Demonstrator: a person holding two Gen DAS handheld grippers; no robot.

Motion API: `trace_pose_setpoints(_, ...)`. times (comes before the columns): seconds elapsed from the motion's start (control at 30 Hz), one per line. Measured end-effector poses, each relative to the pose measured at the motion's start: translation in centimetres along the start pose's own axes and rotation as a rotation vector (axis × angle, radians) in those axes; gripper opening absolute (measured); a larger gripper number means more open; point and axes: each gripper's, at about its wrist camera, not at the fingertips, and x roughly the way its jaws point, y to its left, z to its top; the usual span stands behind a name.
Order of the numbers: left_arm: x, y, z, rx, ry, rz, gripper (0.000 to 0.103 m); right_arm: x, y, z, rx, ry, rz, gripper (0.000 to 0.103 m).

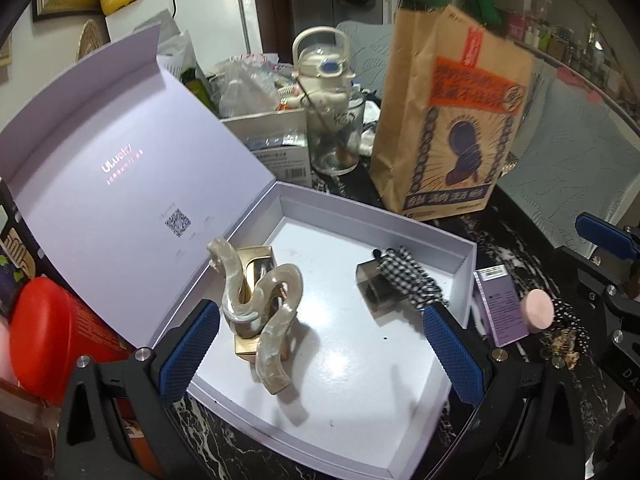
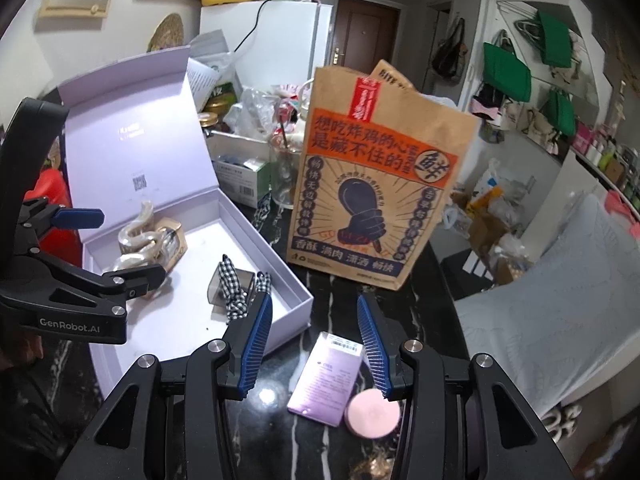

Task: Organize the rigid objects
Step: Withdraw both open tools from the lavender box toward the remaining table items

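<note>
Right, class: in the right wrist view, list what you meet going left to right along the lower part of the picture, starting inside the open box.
Pearly hair claw → checked bow clip → purple card box → pink round compact.

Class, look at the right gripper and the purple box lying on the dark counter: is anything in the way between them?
Nothing visible. The purple box lies uncovered below the right gripper, with the pink round disc touching its near right corner, not between them.

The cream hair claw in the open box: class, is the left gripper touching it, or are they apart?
Apart. The left wrist view shows the left gripper wide open, and white box floor separates both blue pads from the cream hair claw.
</note>
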Motion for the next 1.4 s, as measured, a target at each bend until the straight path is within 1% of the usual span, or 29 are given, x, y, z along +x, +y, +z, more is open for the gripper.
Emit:
trace_pose_setpoints(0.1,-0.9,-0.5,0.0,0.009,-0.020,-0.008,0.103,-1.1,-0.6,-0.1,0.007,-0.010,-0.016,0.044)
trace_pose_setpoints(0.33,-3.6,-2.0,0.1,0.035,-0.063,-0.065,0.103,-4.0,-2.1,-0.6,0.031,-0.042,-0.045,0.044)
trace_pose_setpoints(0.43,-4.8,-3.0,0.0,0.057,-0.086,-0.080,0.103,-5.3,-2.9,-1.0,0.046,-0.048,-0.051,0.045)
trace_pose_setpoints(0.53,-5.9,-4.2,-0.2,0.080,-0.107,-0.094,0.103,-6.4,-3.4,-1.5,0.056,-0.060,-0.061,0.048)
trace_pose_setpoints(0.63,-6.7,-5.2,-0.5,0.102,-0.125,-0.100,0.103,-7.6,-3.8,-2.1,0.064,-0.071,-0.071,0.048)
trace_pose_setpoints(0.7,-7.2,-6.0,-0.7,0.117,-0.133,-0.121,0.103,-8.3,-4.2,-2.7,0.072,-0.073,-0.074,0.048)
trace_pose_setpoints(0.83,-7.6,-7.7,-1.1,0.146,-0.135,-0.161,0.103,-9.5,-4.9,-3.6,0.086,-0.075,-0.088,0.051)
trace_pose_setpoints(1.03,-8.1,-9.7,-2.0,0.179,-0.150,-0.211,0.103,-11.4,-5.9,-5.3,0.109,-0.084,-0.114,0.052)
trace_pose_setpoints(1.1,-8.2,-10.3,-2.2,0.189,-0.153,-0.226,0.103,-11.7,-6.2,-5.9,0.115,-0.084,-0.115,0.055)
trace_pose_setpoints(1.13,-8.2,-10.6,-2.4,0.191,-0.153,-0.234,0.103,-11.8,-6.3,-6.2,0.119,-0.082,-0.117,0.055)
trace_pose_setpoints(1.4,-7.6,-11.9,-3.4,0.201,-0.142,-0.266,0.103,-12.2,-7.4,-8.3,0.152,-0.065,-0.121,0.055)
